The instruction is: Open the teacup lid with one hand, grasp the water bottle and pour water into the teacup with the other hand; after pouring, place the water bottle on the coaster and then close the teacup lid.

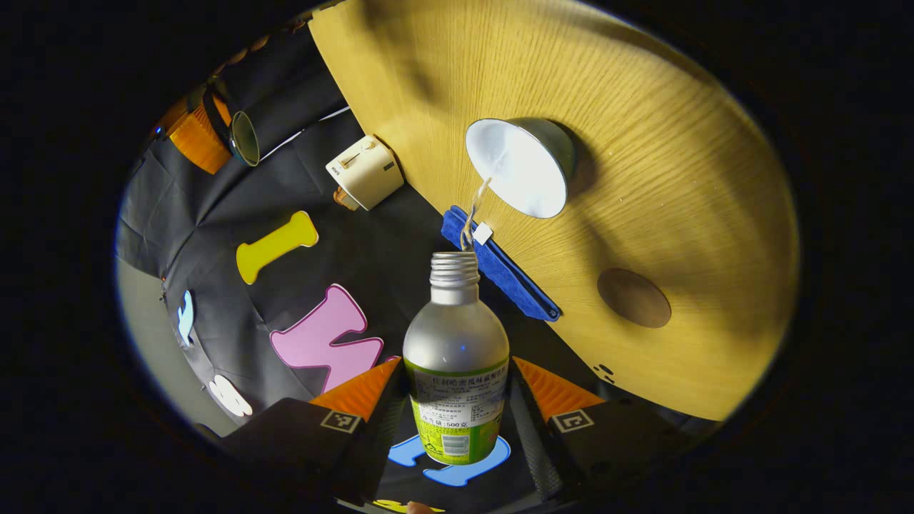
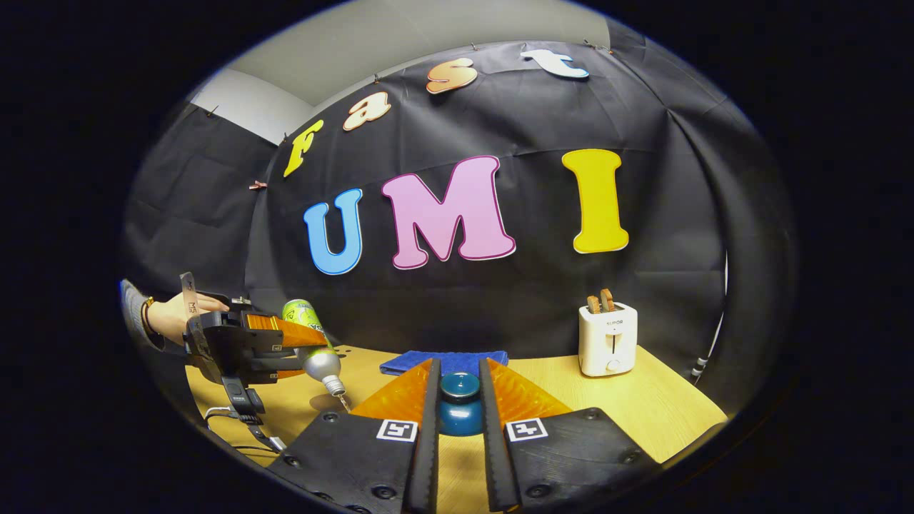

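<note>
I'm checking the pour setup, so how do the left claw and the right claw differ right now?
The left claw is shut on the water bottle, tipped toward the open teacup; the right claw is shut on the teacup lid, held level. In the right gripper view, the left claw is raised above the table, the right one low over it. Both are closed on something.

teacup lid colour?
Dark teal-blue, glossy. The teacup lid shows best in the right gripper view, held between the right gripper's fingers.

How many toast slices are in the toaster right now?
2: both stand side by side in the slots on top of the toaster, at the table's far right by the wall. Any deeper ones would be hidden.
</note>
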`<state>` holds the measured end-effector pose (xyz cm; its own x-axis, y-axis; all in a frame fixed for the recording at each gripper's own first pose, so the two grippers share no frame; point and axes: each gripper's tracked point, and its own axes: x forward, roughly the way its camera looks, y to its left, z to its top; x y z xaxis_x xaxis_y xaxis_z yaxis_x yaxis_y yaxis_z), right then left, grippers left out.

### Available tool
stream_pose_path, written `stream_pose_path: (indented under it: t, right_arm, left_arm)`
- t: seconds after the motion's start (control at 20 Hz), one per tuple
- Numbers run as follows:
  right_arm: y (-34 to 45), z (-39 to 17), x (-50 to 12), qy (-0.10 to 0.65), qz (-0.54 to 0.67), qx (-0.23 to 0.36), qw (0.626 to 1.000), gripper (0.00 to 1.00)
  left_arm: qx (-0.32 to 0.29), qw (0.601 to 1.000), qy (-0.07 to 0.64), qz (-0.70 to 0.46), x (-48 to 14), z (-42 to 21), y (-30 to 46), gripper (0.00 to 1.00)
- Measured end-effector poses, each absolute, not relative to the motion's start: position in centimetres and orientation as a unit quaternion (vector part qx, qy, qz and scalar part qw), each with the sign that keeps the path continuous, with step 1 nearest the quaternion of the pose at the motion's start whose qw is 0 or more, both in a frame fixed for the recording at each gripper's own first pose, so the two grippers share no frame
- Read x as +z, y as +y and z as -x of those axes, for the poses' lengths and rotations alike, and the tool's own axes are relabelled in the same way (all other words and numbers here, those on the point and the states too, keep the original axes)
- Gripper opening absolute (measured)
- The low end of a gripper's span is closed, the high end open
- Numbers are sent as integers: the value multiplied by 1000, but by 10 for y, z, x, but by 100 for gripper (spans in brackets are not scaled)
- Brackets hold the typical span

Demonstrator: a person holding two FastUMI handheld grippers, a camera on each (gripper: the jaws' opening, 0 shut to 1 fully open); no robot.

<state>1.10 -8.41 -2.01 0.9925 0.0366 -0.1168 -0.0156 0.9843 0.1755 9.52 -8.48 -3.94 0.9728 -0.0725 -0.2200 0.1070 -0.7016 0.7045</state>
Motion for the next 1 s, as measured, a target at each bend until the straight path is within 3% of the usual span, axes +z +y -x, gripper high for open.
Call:
stream_pose_path:
  t: [0.6, 1.0]
  right_arm:
    - [-87, -10, -19, 61, -86, 11, 994, 30]
    - [-89, -10, -18, 59, -87, 9, 994, 30]
  left_arm:
    - [-135, 322, -7, -937, -40, -98, -99, 82]
    - [-139, 341, -23, -929, -38, -95, -109, 82]
